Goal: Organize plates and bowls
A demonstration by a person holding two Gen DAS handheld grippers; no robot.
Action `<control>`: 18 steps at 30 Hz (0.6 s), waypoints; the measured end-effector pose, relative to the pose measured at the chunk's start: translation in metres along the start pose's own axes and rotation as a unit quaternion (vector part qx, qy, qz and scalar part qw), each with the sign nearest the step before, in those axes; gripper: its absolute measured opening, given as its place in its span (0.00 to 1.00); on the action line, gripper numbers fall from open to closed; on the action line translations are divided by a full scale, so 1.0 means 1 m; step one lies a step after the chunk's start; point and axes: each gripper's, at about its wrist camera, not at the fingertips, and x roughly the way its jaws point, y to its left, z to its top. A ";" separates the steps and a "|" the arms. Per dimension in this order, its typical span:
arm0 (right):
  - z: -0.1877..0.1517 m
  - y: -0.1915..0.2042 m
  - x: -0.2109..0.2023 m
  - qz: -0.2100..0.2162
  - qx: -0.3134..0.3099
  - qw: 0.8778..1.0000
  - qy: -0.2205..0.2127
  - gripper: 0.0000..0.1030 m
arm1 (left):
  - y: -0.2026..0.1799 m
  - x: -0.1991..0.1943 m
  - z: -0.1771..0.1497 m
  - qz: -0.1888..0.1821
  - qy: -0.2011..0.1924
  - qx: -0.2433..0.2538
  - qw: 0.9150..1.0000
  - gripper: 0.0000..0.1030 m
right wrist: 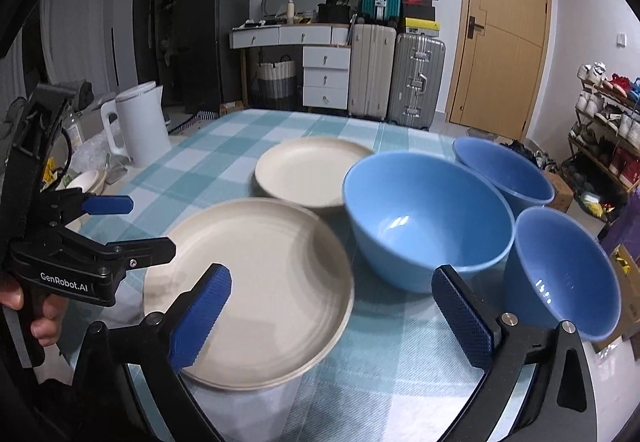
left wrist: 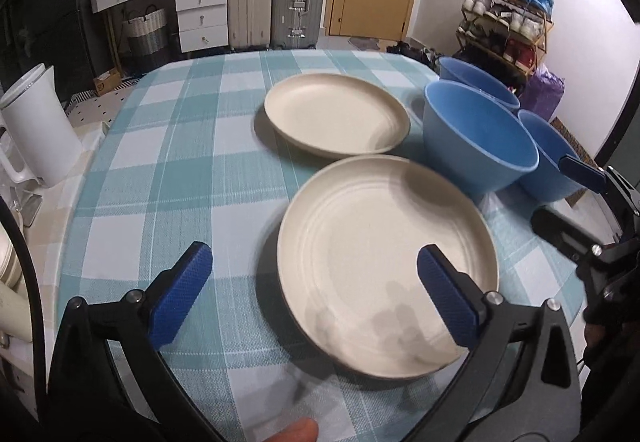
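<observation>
Cream plates [left wrist: 388, 266] and blue bowls [right wrist: 428, 217] on table [left wrist: 160, 177]: unstacked, nothing sorted. Both grippers [left wrist: 316, 294] [right wrist: 332, 318] wide, empty.

Cream plates [left wrist: 386, 266], blue bowls [right wrist: 426, 217], seemingly teal-and-white checked tablecloth [left wrist: 168, 169].
</observation>
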 end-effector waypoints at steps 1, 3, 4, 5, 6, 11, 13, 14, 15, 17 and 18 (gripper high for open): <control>0.005 -0.004 -0.002 0.002 0.001 1.000 -0.004 0.99 | 0.000 -0.001 0.004 0.000 -0.002 -0.003 1.000 0.99; 0.011 -0.009 -0.006 0.007 0.002 1.000 -0.011 0.99 | 0.000 -0.004 0.011 0.001 -0.010 -0.004 1.000 0.99; 0.016 -0.013 -0.008 0.010 0.001 1.000 -0.015 0.99 | 0.000 -0.005 0.015 0.003 -0.013 -0.005 1.000 0.99; 0.021 -0.016 -0.010 0.011 0.001 1.000 -0.018 0.99 | 0.000 -0.006 0.019 0.007 -0.016 -0.005 1.000 0.99; 0.025 -0.018 -0.011 0.013 0.002 1.000 -0.020 0.99 | 0.000 -0.007 0.023 0.010 -0.020 -0.006 1.000 0.99; 0.048 -0.036 -0.017 0.025 0.011 0.999 -0.030 0.99 | 0.002 -0.010 0.045 0.015 -0.032 -0.012 0.999 0.99; 0.059 -0.043 -0.018 0.026 0.011 0.999 -0.038 0.99 | 0.004 -0.010 0.054 0.016 -0.035 -0.016 0.999 0.99; 0.063 -0.045 -0.016 0.024 0.012 0.999 -0.038 0.99 | 0.004 -0.010 0.058 0.017 -0.036 -0.017 0.999 0.99; 0.068 -0.048 -0.014 0.022 0.014 0.999 -0.037 0.99 | 0.005 -0.009 0.061 0.018 -0.037 -0.017 0.999 0.99; 0.077 -0.056 -0.013 0.025 0.019 0.999 -0.037 0.99 | 0.007 -0.007 0.069 0.021 -0.038 -0.020 0.999 0.99; 0.081 -0.059 -0.011 0.028 0.021 0.999 -0.036 0.99 | 0.008 -0.006 0.073 0.022 -0.038 -0.022 0.999 0.99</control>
